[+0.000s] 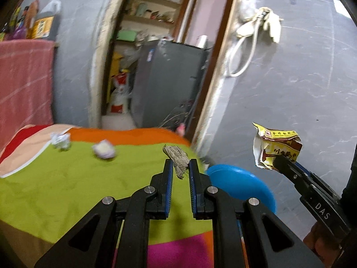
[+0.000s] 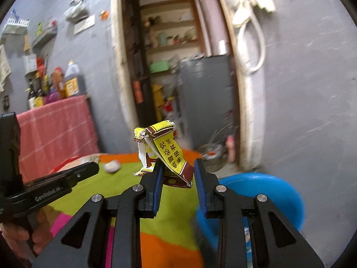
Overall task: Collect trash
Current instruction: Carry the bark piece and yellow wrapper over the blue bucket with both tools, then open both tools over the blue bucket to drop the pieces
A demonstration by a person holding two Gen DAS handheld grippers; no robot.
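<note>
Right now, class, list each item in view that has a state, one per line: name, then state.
Left gripper: shut on grey crumpled scrap.
Right gripper: shut on yellow-brown snack wrapper, lifted.
White paper wad: lying on green cloth.
Blue plastic basin: upright.

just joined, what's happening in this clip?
Trash pickup off a cloth-covered table. The left tool grips a grey scrap; the right tool holds a yellow snack wrapper in the air. A blue bin sits beside the table. Two crumpled paper balls still lie on the cloth.
</note>
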